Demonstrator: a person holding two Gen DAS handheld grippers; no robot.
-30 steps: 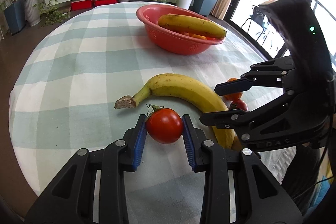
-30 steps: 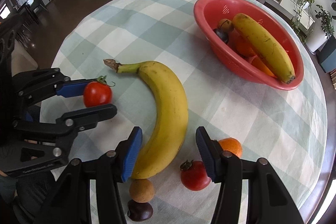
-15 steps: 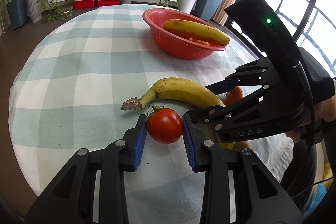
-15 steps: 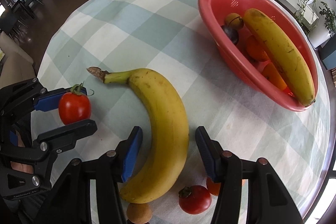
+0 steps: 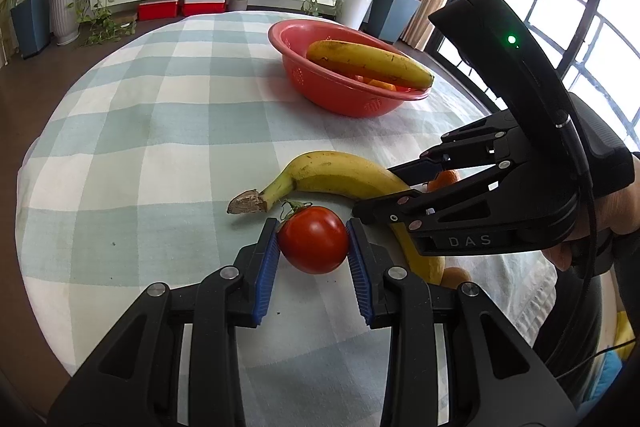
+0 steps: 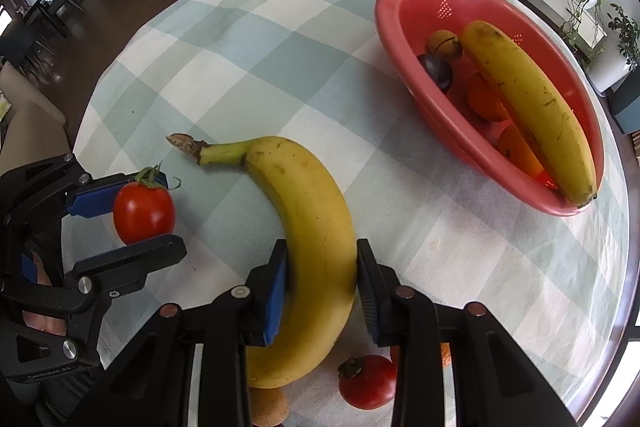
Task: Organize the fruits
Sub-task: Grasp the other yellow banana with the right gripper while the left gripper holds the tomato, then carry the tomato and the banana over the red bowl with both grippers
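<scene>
A red tomato [image 5: 314, 247] with a green stem sits between the blue pads of my left gripper [image 5: 313, 227], which is shut on it on the checked tablecloth. Just right of it lies a big yellow banana [image 6: 304, 195], stem pointing left. My right gripper [image 6: 320, 247] comes down over the banana's middle; its jaws are closing and both pads press its sides. In the left wrist view the right gripper [image 5: 374, 193] straddles the banana [image 5: 340, 175]. A red basket [image 6: 404, 39] stands farther back, holding another banana [image 6: 528, 107], oranges and small dark fruit.
Close under the right gripper lie a second tomato [image 6: 366, 381], a brown round fruit [image 6: 268, 407] and an orange [image 5: 444, 181]. The round table's edge [image 6: 624, 267] curves close on the right. Bare cloth stretches left of the basket [image 5: 332, 99].
The right gripper's jaws went from standing wide beside the banana to closed against its sides, after sliding slightly along it toward the middle. The left gripper kept its hold on the tomato.
</scene>
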